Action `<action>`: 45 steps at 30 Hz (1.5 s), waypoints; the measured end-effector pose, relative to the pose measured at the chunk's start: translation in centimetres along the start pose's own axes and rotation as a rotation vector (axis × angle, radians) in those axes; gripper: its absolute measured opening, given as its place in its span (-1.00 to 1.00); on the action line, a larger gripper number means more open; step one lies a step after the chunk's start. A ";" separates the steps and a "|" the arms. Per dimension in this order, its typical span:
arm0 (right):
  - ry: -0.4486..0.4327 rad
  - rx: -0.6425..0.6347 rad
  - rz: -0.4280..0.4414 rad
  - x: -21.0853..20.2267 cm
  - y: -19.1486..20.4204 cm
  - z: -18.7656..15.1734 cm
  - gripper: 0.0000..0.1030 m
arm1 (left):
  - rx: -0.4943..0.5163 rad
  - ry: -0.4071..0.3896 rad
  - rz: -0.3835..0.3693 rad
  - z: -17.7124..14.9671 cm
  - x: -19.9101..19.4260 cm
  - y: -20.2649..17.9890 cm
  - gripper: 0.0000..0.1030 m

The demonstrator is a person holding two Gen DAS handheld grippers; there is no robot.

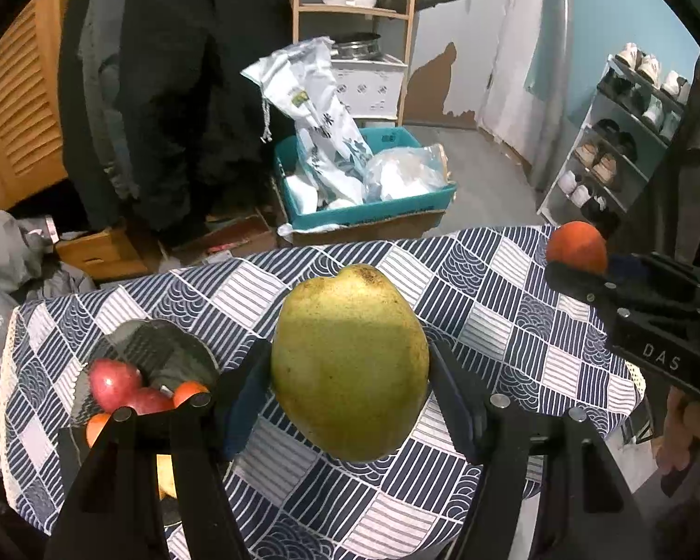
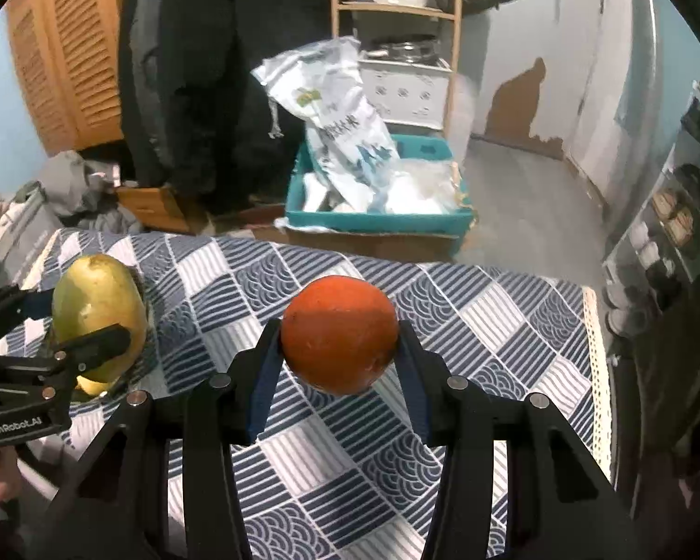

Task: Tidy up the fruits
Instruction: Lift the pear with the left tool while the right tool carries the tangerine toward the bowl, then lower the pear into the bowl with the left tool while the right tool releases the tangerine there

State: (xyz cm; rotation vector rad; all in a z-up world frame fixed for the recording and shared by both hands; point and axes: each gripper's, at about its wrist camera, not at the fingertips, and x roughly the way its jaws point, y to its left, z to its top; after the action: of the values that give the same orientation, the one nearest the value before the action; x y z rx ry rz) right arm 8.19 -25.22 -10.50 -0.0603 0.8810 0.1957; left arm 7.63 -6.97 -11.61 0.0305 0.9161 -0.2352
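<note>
My left gripper [image 1: 350, 373] is shut on a large green-yellow pear [image 1: 350, 359] and holds it above the patterned tablecloth [image 1: 490, 280]. The pear also shows in the right wrist view [image 2: 98, 298], held by the left gripper [image 2: 88, 322]. My right gripper [image 2: 340, 345] is shut on an orange [image 2: 340, 333] and holds it above the cloth. The orange shows at the right of the left wrist view [image 1: 576, 245]. A dark plate [image 1: 163, 350] at the left holds red apples [image 1: 114, 382], small oranges [image 1: 189, 392] and a yellow fruit.
The table has a blue and white checked cloth [image 2: 490, 326]. Beyond its far edge on the floor stand a teal crate [image 1: 368, 214] with white bags, a wooden shelf [image 1: 354, 9], dark hanging coats [image 1: 172, 93] and a shoe rack [image 1: 620, 140] at the right.
</note>
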 end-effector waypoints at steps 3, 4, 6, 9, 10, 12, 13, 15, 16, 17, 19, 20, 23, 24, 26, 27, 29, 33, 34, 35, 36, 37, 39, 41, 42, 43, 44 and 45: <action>-0.012 -0.019 0.012 -0.5 1.3 0.4 -0.09 | -0.009 -0.009 0.004 -0.1 -1.0 0.8 0.34; -0.017 -0.026 0.017 -0.6 1.6 0.5 -0.09 | -0.014 -0.011 0.006 -0.1 -1.3 1.2 0.34; -0.025 -0.038 0.025 -1.0 2.5 0.8 -0.09 | -0.024 -0.020 0.012 -0.3 -2.0 1.9 0.34; -0.035 -0.056 0.039 -1.4 3.7 1.2 -0.09 | -0.039 -0.037 0.030 -0.6 -2.9 3.1 0.34; -0.036 -0.061 0.046 -1.5 4.2 1.3 -0.09 | -0.048 -0.040 0.034 -0.6 -3.1 3.6 0.34; -0.042 -0.066 0.059 -1.8 4.8 1.5 -0.09 | -0.067 -0.047 0.038 -0.8 -3.6 4.5 0.34; -0.044 -0.071 0.065 -1.9 5.2 1.7 -0.09 | -0.074 -0.050 0.042 -0.8 -3.7 4.9 0.34; -0.048 -0.082 0.074 -2.0 6.1 1.9 -0.09 | -0.083 -0.060 0.058 -0.9 -4.0 5.8 0.34; -0.050 -0.088 0.078 -2.0 6.5 2.0 -0.09 | -0.087 -0.062 0.062 -1.0 -4.1 6.1 0.34; -0.050 -0.095 0.083 -2.0 7.1 2.2 -0.09 | -0.096 -0.063 0.064 -1.0 -4.1 6.6 0.34; -0.049 -0.103 0.089 -1.8 7.8 2.5 -0.09 | -0.116 -0.059 0.062 -1.2 -4.2 7.7 0.34; -0.048 -0.105 0.094 -1.6 8.2 2.6 -0.09 | -0.125 -0.057 0.063 -1.4 -4.2 8.1 0.34; -0.042 -0.109 0.114 -1.0 9.3 3.0 -0.09 | -0.152 -0.050 0.079 -1.9 -4.0 9.7 0.34; -0.040 -0.108 0.121 -0.8 9.7 3.1 -0.09 | -0.158 -0.048 0.085 -2.1 -3.9 10.1 0.34; -0.033 -0.106 0.139 -0.1 10.5 3.3 -0.09 | -0.177 -0.042 0.095 -2.4 -3.7 11.2 0.34; -0.029 -0.106 0.145 0.2 10.8 3.3 -0.09 | -0.187 -0.039 0.097 -2.6 -3.6 11.7 0.34; -0.018 -0.109 0.158 1.1 11.7 3.6 -0.09 | -0.208 -0.033 0.106 -3.1 -3.5 12.9 0.34; 0.000 -0.124 0.175 2.5 13.5 3.9 -0.09 | -0.237 -0.027 0.129 -3.7 -3.4 14.6 0.34; 0.004 -0.129 0.180 2.9 14.0 4.0 -0.09 | -0.245 -0.026 0.131 -3.9 -3.4 15.1 0.34; 0.009 -0.136 0.187 3.3 14.5 4.2 -0.09 | -0.258 -0.022 0.134 -4.0 -3.3 15.6 0.34; 0.012 -0.140 0.191 3.6 15.0 4.2 -0.09 | -0.265 -0.016 0.135 -4.1 -3.2 16.0 0.34; 0.015 -0.144 0.193 3.9 15.3 4.3 -0.09 | -0.273 -0.014 0.139 -4.3 -3.1 16.4 0.34; 0.025 -0.154 0.203 4.7 16.2 4.4 -0.09 | -0.292 -0.005 0.149 -4.7 -2.8 17.4 0.34; 0.035 -0.163 0.214 5.6 17.2 4.4 -0.09 | -0.310 0.005 0.154 -5.1 -2.4 18.2 0.34; 0.039 -0.167 0.217 5.9 17.6 4.5 -0.09 | -0.320 0.012 0.157 -5.4 -2.0 18.7 0.34; 0.045 -0.170 0.221 6.4 17.9 4.5 -0.09 | -0.328 0.021 0.161 -5.6 -1.7 19.2 0.34; 0.052 -0.174 0.226 6.9 18.3 4.6 -0.09 | -0.332 0.026 0.163 -5.8 -1.4 19.4 0.34; 0.059 -0.179 0.230 7.4 18.7 4.6 -0.09 | -0.337 0.033 0.168 -6.1 -1.2 19.7 0.34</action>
State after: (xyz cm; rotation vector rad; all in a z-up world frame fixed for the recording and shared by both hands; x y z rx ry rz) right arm 12.57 -5.25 -12.76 -0.1321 0.9276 0.4895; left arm 6.44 13.21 -15.85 -0.2004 0.9707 0.0776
